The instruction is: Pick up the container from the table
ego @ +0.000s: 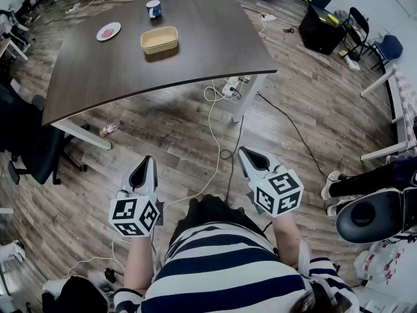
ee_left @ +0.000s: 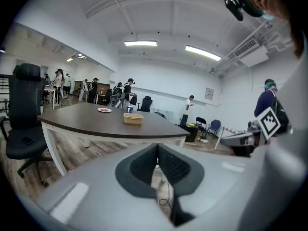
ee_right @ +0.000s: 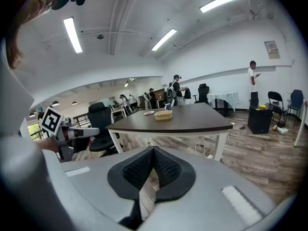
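Far ahead on the counter [ego: 195, 51], we log the container [ego: 159, 39] at 12 o'clock of the left gripper [ego: 148, 163], judged the nearer one. Fingers of it and of the right gripper [ego: 246, 152] sit together, empty.

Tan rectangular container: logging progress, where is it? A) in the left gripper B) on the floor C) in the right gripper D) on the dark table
D: the tan rectangular container rests on the dark table; left gripper and right gripper are shut, empty, short of it.

Tan container [ego: 159, 39] (shallow, rectangular, empty) sits upright on table [ego: 215, 44].
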A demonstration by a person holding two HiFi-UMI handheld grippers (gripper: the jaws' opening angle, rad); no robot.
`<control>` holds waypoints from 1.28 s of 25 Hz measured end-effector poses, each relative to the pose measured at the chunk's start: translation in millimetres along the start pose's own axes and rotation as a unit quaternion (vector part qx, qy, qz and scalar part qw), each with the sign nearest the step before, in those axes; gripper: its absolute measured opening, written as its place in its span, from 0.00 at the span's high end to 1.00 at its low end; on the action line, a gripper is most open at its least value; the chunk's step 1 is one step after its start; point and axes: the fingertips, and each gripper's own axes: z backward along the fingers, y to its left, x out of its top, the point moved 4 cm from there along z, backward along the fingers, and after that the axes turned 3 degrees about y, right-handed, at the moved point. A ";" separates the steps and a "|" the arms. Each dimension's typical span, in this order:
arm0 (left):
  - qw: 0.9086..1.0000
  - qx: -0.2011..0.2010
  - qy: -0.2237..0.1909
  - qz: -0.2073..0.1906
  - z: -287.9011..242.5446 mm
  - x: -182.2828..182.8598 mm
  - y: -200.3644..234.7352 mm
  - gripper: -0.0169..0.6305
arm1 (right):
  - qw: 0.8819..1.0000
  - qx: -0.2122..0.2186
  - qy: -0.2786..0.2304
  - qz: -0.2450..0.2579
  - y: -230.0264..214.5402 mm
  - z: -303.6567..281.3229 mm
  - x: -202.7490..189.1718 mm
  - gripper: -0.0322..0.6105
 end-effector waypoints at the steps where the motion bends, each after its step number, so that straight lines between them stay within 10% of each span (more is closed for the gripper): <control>1: 1.000 0.001 -0.001 -0.002 -1.8 -0.6 -4.5 0.97 | 1.000 0.001 0.000 -0.001 -3.9 1.1 -1.4 0.95; 18: 1.000 -0.006 0.007 0.018 -45.9 -7.4 -75.4 0.97 | 0.999 0.026 0.022 0.006 -73.8 -2.6 -17.2 0.95; 32: 1.000 0.019 -0.009 0.013 -61.0 13.4 -53.2 0.97 | 0.997 0.065 0.034 0.008 -68.1 -37.1 -3.2 0.95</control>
